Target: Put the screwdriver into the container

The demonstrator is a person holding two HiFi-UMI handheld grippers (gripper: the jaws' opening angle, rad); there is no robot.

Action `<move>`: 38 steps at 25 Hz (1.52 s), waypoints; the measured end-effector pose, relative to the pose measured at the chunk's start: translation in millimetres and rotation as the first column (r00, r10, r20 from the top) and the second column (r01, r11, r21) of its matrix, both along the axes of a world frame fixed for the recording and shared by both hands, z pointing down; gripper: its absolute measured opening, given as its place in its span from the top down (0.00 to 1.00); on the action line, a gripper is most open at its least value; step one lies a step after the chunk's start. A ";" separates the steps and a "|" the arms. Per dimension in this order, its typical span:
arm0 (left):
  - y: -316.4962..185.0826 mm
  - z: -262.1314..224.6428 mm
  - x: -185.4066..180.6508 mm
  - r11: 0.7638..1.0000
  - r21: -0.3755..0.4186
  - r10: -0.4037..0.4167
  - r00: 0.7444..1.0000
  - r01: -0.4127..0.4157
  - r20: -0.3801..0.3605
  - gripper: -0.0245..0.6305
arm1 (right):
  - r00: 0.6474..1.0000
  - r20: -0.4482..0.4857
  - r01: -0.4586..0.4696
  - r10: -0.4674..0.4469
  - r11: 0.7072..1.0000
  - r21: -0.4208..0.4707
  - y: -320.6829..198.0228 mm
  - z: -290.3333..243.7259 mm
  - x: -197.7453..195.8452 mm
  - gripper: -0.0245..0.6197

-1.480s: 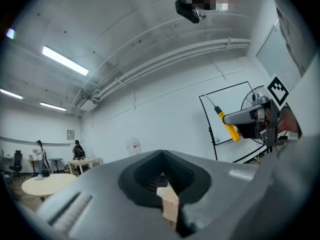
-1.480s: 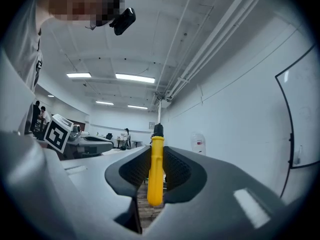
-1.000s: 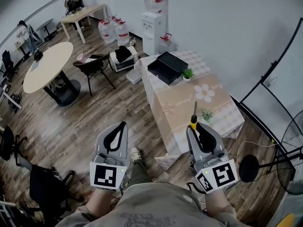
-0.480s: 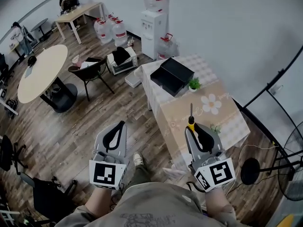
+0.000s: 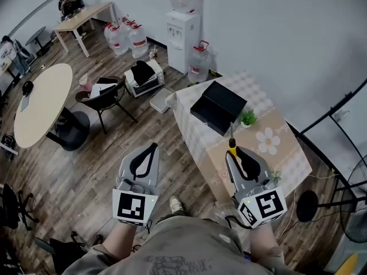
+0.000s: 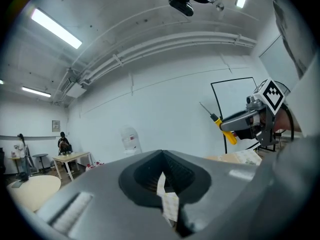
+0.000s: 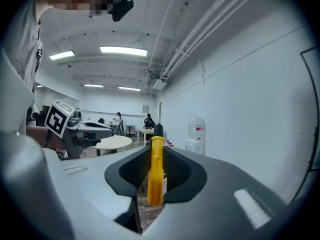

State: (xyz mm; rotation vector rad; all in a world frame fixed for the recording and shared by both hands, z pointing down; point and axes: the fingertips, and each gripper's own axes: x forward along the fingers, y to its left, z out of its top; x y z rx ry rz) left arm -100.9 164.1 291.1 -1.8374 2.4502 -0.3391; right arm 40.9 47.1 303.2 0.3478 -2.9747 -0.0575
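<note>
Nearest the person, the left gripper (image 5: 150, 151) was held over the wooden floor (image 5: 97, 153) with its 2 jaws pressed together and nothing gripped between them, as its own view showed. Beside it, the right gripper (image 5: 236, 155) was clamped on the screwdriver (image 5: 232, 145), its jaws squeezing the yellow handle while the black collar and thin metal shaft stuck out past the jaw tips. Both grippers sat at about the same height, well apart from each other. In the head view the screwdriver pointed toward the black container (image 5: 218, 105) and was held in the air, apart from it and not yet inside it. The container rested on the far half of a table (image 5: 198, 136) covered with a checked cloth, and a small potted plant (image 5: 248, 118) stood just beside the container's right corner. A white flower print (image 5: 268, 141) marked the cloth near the plant. Left of the table stood a dark chair (image 5: 108, 95) and a round table (image 5: 37, 105). Farther back, against the white wall, were a water dispenser (image 5: 183, 23) and several water jugs (image 5: 120, 36), and a person (image 5: 66, 2) sat at a distant desk (image 5: 86, 15).
</note>
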 end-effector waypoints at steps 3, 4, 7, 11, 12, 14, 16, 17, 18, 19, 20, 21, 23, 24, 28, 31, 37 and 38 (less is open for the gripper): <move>-13.2 6.8 -36.3 1.000 -0.016 0.008 1.000 -0.008 0.010 0.96 | 1.000 -0.023 -0.010 0.010 1.000 0.015 -15.3 5.8 -30.8 0.80; -18.3 8.7 -45.9 1.000 -0.020 0.011 1.000 -0.011 0.011 0.96 | 0.999 -0.032 -0.011 0.011 1.000 0.016 -20.5 7.7 -38.9 0.80; -34.1 14.5 -66.9 0.999 -0.027 0.023 1.000 -0.023 0.003 0.96 | 0.998 -0.061 -0.013 0.014 1.000 0.011 -36.4 14.4 -58.1 0.80; -54.6 18.6 -84.2 0.998 -0.032 0.056 0.998 -0.057 -0.011 0.96 | 0.994 -0.103 -0.033 0.035 0.999 0.020 -57.0 25.5 -77.5 0.80; -60.0 21.3 -88.4 0.997 -0.037 0.062 0.998 -0.063 -0.018 0.96 | 0.993 -0.114 -0.035 0.038 0.999 0.024 -61.9 28.6 -81.7 0.80; -72.2 28.2 -96.9 0.996 -0.048 0.072 0.997 -0.073 -0.029 0.96 | 0.990 -0.137 -0.028 0.032 0.999 0.025 -71.4 35.4 -89.6 0.80; -86.9 33.6 -104.8 0.995 -0.058 0.082 0.996 -0.084 -0.032 0.96 | 0.987 -0.162 -0.014 0.017 1.000 0.019 -81.8 44.2 -97.2 0.80; -94.9 36.7 -108.9 0.994 -0.065 0.086 0.996 -0.088 -0.032 0.96 | 0.985 -0.175 -0.008 0.011 1.000 0.016 -87.5 49.4 -101.1 0.80; -103.3 40.5 -113.2 0.993 -0.073 0.089 0.995 -0.091 -0.034 0.96 | 0.982 -0.188 -0.003 0.005 1.000 0.012 -93.7 54.9 -105.4 0.80; -112.4 44.6 -117.5 0.992 -0.082 0.092 0.995 -0.095 -0.038 0.96 | 0.980 -0.199 0.002 -0.001 1.000 0.006 -100.6 60.8 -110.1 0.80; -122.3 48.6 -121.8 0.991 -0.090 0.097 0.994 -0.100 -0.043 0.96 | 0.978 -0.211 0.005 -0.005 1.000 -0.002 -108.4 67.3 -115.1 0.80; -132.8 52.6 -126.0 0.989 -0.098 0.102 0.994 -0.107 -0.049 0.96 | 0.974 -0.224 0.004 -0.007 1.000 -0.010 -117.2 74.6 -120.3 0.80; -154.4 61.0 -135.0 0.986 -0.115 0.116 0.991 -0.122 -0.060 0.96 | 0.965 -0.263 -0.009 0.004 1.000 -0.017 -137.7 91.6 -130.9 0.80; -165.0 65.0 -139.7 0.984 -0.125 0.123 0.990 -0.131 -0.067 0.96 | 0.958 -0.286 -0.018 0.012 1.000 -0.016 -148.1 100.7 -136.2 0.80; -206.5 81.6 -159.1 0.974 -0.165 0.144 0.986 -0.157 -0.084 0.96 | 0.937 -0.349 -0.037 0.022 0.999 -0.036 -185.8 132.7 -155.6 0.80; -236.5 97.8 -172.7 0.965 -0.199 0.154 0.982 -0.173 -0.106 0.96 | 0.924 -0.381 -0.037 0.015 0.998 -0.051 -211.3 149.4 -168.1 0.80; -285.7 136.1 -186.5 0.933 -0.285 0.184 0.972 -0.220 -0.149 0.96 | 0.899 -0.437 -0.020 -0.015 0.997 -0.075 -245.7 176.5 -186.5 0.80; -292.4 141.2 -187.6 0.927 -0.298 0.191 0.970 -0.229 -0.153 0.96 | 0.896 -0.442 -0.011 -0.025 0.997 -0.079 -249.0 180.7 -189.1 0.80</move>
